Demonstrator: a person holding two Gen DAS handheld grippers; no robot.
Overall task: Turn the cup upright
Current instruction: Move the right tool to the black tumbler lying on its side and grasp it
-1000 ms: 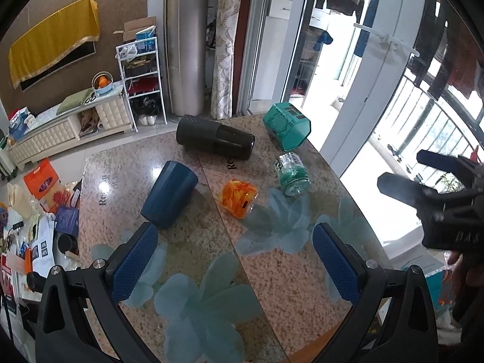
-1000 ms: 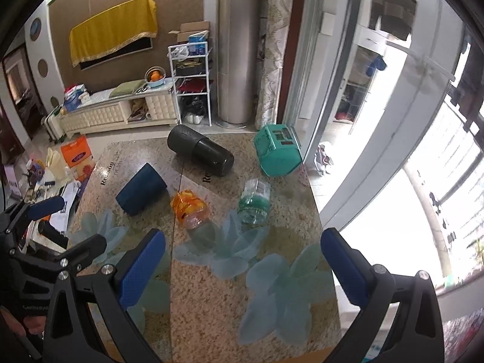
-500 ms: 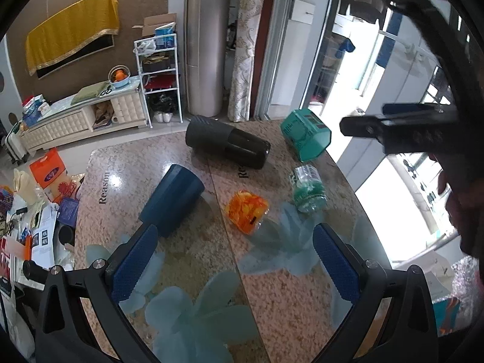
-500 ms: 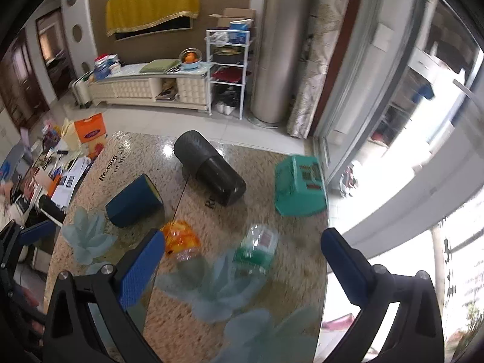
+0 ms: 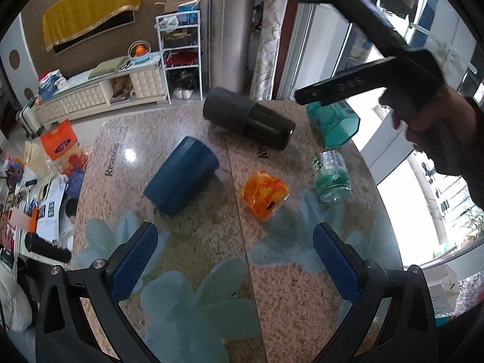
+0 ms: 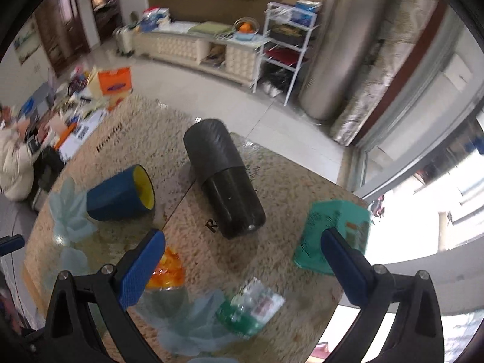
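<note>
Several cups lie on their sides on the granite table (image 5: 287, 287). A dark blue cup (image 5: 181, 175) with a yellow inside (image 6: 121, 195) lies at the left. A tall black tumbler (image 5: 249, 118) lies at the far middle, also in the right wrist view (image 6: 225, 178). An orange glass (image 5: 264, 195) and a green-and-clear glass (image 5: 331, 175) lie nearer. A teal cup (image 5: 335, 124) lies at the far right. My left gripper (image 5: 234, 260) is open and empty, above the near table. My right gripper (image 6: 242, 264) is open and empty, above the glasses, in front of the black tumbler.
The table edge drops off at the right by the window and at the left over a cluttered floor. The right hand and its gripper body (image 5: 378, 69) hang high over the teal cup. A white shelf rack (image 5: 178, 51) and a metal column (image 5: 230, 30) stand beyond the table.
My right gripper has swung up and forward over the table, toward the black tumbler. My left gripper has shifted slightly, with the cups lying as before.
</note>
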